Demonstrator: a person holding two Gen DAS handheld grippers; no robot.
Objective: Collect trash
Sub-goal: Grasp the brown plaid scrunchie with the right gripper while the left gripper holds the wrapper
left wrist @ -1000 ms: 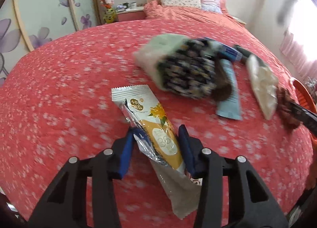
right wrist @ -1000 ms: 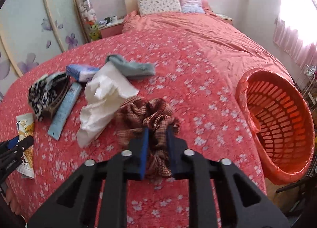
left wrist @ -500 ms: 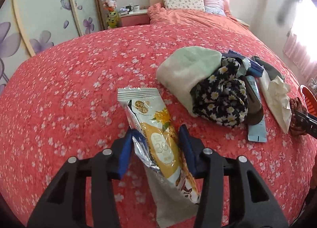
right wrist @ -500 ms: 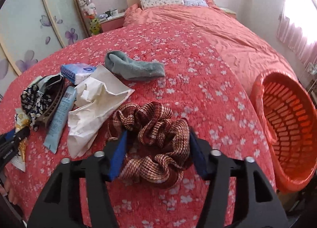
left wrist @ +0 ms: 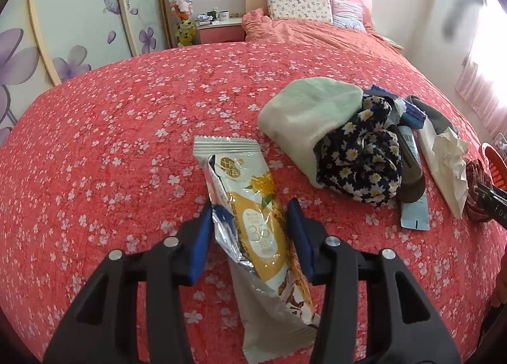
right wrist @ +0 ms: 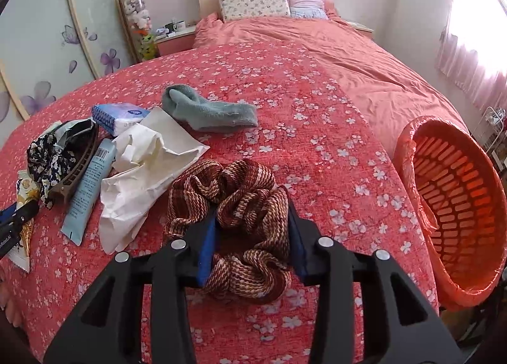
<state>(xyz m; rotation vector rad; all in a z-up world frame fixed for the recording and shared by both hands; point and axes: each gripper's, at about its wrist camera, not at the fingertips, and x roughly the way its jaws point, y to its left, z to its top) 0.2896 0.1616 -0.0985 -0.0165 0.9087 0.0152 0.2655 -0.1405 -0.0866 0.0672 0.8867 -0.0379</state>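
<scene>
A: Setting. A bed [right wrist: 317, 117] with a red, white-flowered cover fills both views; an orange basket [right wrist: 456, 205] stands at its right edge.

B: And your left gripper [left wrist: 250, 231]?

A: Your left jaws stand wide apart, one on each side of an opened snack wrapper [left wrist: 250, 205] that lies flat on the cover. The left blue pad touches the wrapper's torn foil edge; the right pad stands just clear. Nothing is clamped.

B: The right gripper [right wrist: 252, 237]?

A: Your right jaws are likewise spread, straddling a brown plaid scrunchie [right wrist: 234, 205] that rests on the cover. Whether the pads press into the fabric cannot be told; the scrunchie is not squeezed flat.

B: Where does the remaining litter lie?

A: In the right view, a crumpled tissue [right wrist: 142, 167] touches the scrunchie's left side. Left of the tissue lies a pale blue tube [right wrist: 88, 189], then a brown hair clip [right wrist: 79, 167] and a dark floral scrunchie [right wrist: 44, 155]. A tissue pack [right wrist: 120, 115] and a grey sock [right wrist: 209, 110] lie farther back. In the left view, a pale green cloth [left wrist: 310, 113] lies under the floral scrunchie.
</scene>
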